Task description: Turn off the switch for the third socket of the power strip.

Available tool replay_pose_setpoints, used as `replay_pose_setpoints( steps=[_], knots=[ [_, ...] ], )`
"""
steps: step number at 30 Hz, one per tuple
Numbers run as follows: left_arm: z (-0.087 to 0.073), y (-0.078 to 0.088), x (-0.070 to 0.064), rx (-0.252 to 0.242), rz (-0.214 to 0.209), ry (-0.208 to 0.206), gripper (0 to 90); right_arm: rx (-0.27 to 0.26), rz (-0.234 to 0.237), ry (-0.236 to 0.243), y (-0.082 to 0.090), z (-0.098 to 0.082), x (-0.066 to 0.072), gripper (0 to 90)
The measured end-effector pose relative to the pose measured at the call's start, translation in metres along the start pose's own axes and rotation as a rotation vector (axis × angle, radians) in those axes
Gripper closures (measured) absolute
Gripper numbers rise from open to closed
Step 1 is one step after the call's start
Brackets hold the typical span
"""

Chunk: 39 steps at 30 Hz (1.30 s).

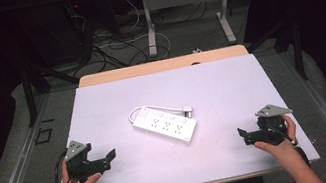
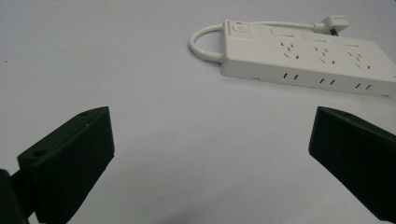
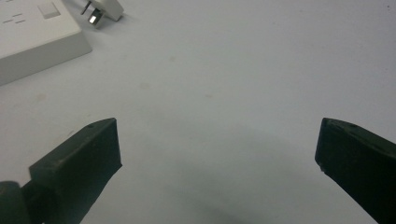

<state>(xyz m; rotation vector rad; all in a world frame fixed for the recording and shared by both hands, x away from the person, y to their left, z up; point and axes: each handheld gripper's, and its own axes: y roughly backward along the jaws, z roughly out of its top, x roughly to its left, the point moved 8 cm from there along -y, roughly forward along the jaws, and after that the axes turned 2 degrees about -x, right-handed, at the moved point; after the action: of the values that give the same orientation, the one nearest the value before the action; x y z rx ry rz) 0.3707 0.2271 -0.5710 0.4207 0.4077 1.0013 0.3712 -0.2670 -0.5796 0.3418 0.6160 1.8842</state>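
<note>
A white power strip (image 1: 164, 124) lies at an angle in the middle of the white table top (image 1: 231, 84), its short cord looped back to a plug (image 1: 188, 111) beside it. My left gripper (image 1: 107, 161) rests near the front left, jaws wide open and pointing at the strip. At the front right my right gripper (image 1: 243, 137) is open too, facing left. In the left gripper view the strip (image 2: 317, 58) and plug (image 2: 332, 22) lie beyond the open left gripper (image 2: 212, 140). The right gripper view has the strip's end (image 3: 32, 37) and plug (image 3: 103, 11) at upper left, beyond the right gripper (image 3: 217, 149).
The white sheet covers a wooden table whose far edge (image 1: 161, 65) shows at the back. Beyond it stand another table's legs (image 1: 150, 28) and loose cables (image 1: 112, 44) on the floor. Dark frame bars flank both sides.
</note>
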Motion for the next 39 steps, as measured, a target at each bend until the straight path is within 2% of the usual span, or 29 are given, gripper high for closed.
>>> replay_pose_setpoints(
  steps=[2,6,8,11,14,19,21,22,25,33,39],
  knots=[
    [0.0,-0.003,-0.001,-0.001,0.006,-0.001,0.2,-0.006,-0.013,0.005,-0.001,0.0,0.003,0.0],
    [-0.001,-0.007,-0.005,0.006,0.008,-0.019,0.2,0.009,-0.007,-0.042,-0.004,-0.005,0.004,0.3],
    [-0.005,-0.007,-0.007,0.03,0.003,-0.033,0.2,0.02,-0.009,-0.069,-0.006,-0.007,0.003,0.0],
    [-0.008,-0.007,-0.009,0.034,0.003,-0.031,0.2,0.008,-0.011,-0.093,-0.008,-0.004,0.002,0.0],
    [-0.009,-0.008,-0.01,0.045,0.008,-0.032,0.2,0.006,-0.015,-0.09,-0.007,-0.004,0.003,0.0],
    [-0.009,-0.009,-0.011,0.04,0.012,-0.036,0.2,-0.004,0.007,-0.061,-0.007,-0.003,0.008,0.0],
    [-0.009,-0.01,-0.012,0.044,0.012,-0.032,0.3,-0.006,0.029,-0.073,-0.005,0.0,0.013,0.0],
    [-0.009,-0.012,-0.012,0.046,0.011,-0.029,0.3,-0.01,0.027,-0.068,-0.004,0.0,0.013,0.0],
    [-0.01,-0.013,-0.013,0.056,0.008,-0.034,0.6,-0.022,0.066,-0.066,-0.004,0.002,0.019,0.0],
    [-0.011,-0.014,-0.014,0.059,-0.005,-0.015,0.7,-0.043,0.065,-0.047,-0.002,0.011,0.028,0.0],
    [-0.012,-0.015,-0.015,0.065,-0.008,-0.016,1.0,-0.035,0.104,-0.008,-0.011,0.018,0.044,0.0]
  ],
)
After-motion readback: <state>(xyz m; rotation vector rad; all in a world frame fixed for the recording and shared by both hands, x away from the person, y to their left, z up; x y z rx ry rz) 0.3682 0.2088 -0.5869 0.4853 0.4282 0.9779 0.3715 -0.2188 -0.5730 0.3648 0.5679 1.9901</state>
